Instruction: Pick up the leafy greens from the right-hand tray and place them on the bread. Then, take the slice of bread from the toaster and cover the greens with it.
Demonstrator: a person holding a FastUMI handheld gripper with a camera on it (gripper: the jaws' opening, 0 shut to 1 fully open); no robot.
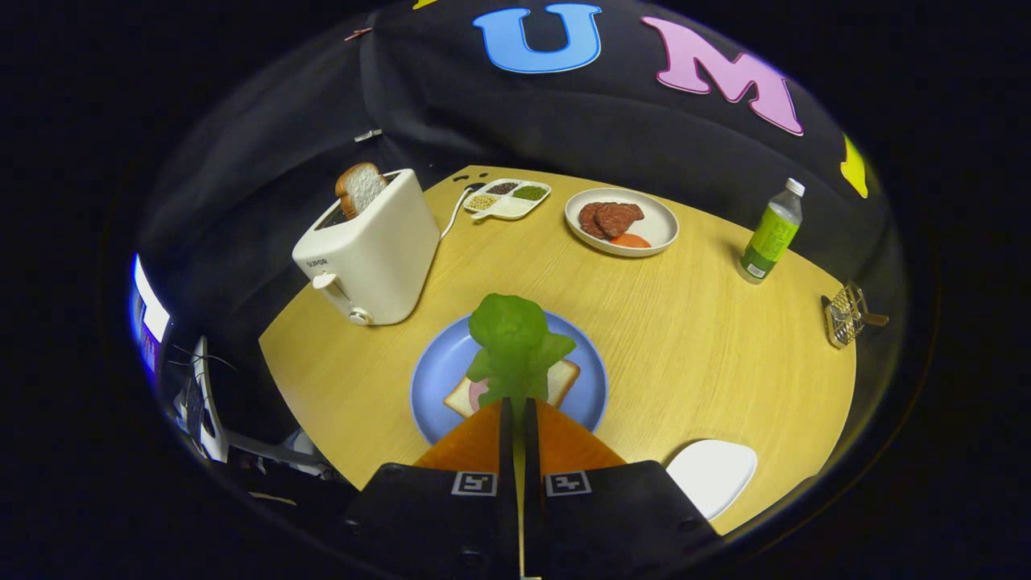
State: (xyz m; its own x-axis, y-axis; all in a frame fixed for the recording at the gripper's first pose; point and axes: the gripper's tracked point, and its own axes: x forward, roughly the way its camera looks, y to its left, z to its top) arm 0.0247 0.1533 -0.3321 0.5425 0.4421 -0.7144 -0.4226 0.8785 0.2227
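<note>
My gripper (515,403) is shut on the stem end of the leafy greens (515,342), which stick out ahead of the fingertips. The green leaf hangs above a slice of bread (564,379) with something pink on it, lying on a blue plate (435,379) just under the fingers. Beyond the plate to the left stands a white toaster (374,250) with a second slice of bread (359,189) poking up out of its slot.
A white plate with meat patties (622,221) and a divided dish of seasonings (507,199) sit at the far side of the wooden table. A green bottle (772,234) and a small wire rack (846,314) stand far right. A white tray (713,475) lies beside my right finger.
</note>
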